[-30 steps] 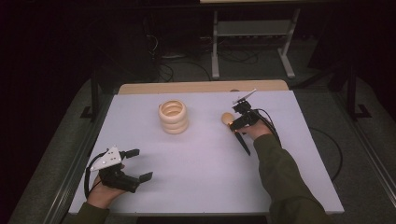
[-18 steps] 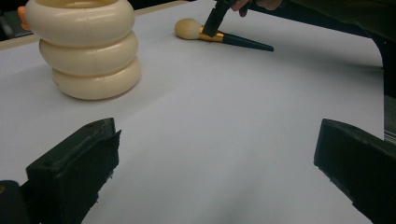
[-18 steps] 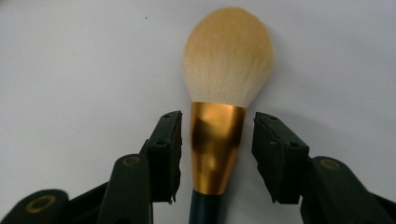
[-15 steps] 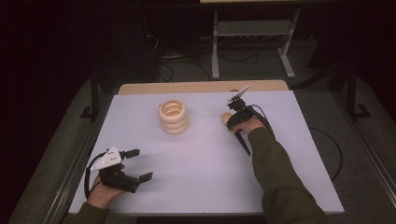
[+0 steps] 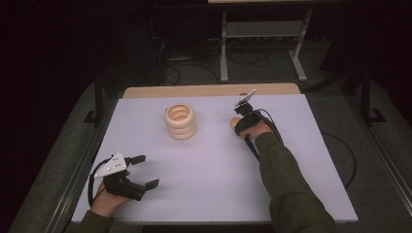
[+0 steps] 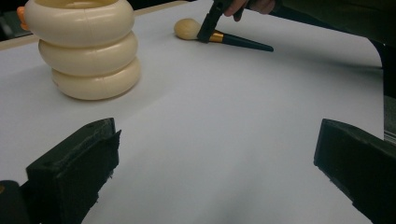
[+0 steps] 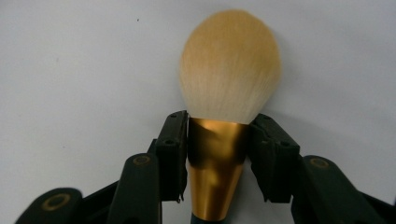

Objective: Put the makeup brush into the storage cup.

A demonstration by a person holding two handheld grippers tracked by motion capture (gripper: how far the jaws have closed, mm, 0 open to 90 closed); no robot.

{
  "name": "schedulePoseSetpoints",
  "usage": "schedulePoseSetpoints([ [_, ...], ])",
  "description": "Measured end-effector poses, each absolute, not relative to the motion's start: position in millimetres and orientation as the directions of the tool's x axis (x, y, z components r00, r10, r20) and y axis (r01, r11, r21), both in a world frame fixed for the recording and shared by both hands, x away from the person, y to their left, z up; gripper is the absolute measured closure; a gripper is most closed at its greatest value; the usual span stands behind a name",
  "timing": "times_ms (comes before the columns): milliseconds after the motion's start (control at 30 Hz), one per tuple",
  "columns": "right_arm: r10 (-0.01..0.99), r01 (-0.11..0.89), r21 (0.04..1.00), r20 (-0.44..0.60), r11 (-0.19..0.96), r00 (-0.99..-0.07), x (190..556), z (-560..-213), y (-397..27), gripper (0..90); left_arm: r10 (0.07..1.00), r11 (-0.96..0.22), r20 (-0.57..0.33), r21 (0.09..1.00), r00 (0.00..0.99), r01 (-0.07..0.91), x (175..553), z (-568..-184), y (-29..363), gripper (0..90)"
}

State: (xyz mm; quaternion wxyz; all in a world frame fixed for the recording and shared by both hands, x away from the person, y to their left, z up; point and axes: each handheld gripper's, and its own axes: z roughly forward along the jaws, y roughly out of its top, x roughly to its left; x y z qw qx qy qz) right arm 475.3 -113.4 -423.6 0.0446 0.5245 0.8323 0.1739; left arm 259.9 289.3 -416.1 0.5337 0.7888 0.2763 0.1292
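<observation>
1. Since the white surface (image 5: 209,194) is the biggest thing here, start there: it looks flat and smooth, so a round handle could probably roll on it.
2. The cream ring holder (image 5: 180,122), three stacked rings, stands upright toward the far middle of the surface, well apart from the brush. Looks rigid and stable.
3. The left tool (image 5: 141,171) rests near the front left corner with its jaws spread wide and nothing between them.
4. The right tool (image 7: 217,140) has just been closing and now clamps the makeup brush (image 7: 224,93) by its gold ferrule (image 7: 215,172).
5. The brush lies right of the holder. I'd guess it's very light. Bristles are soft and squashy, so the stiff ferrule is the sensible grab spot, though shiny metal may slip.
</observation>
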Motion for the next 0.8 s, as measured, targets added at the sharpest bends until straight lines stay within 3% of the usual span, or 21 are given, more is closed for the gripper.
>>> schedulePoseSetpoints([
  [800,0.89,0.863,0.304,0.089,0.404,-0.448,479.1,-422.3,-110.6,60.7,0.573,-0.278,-0.091,0.913,0.814,0.298,260.0,-415.9,289.6,0.0],
])
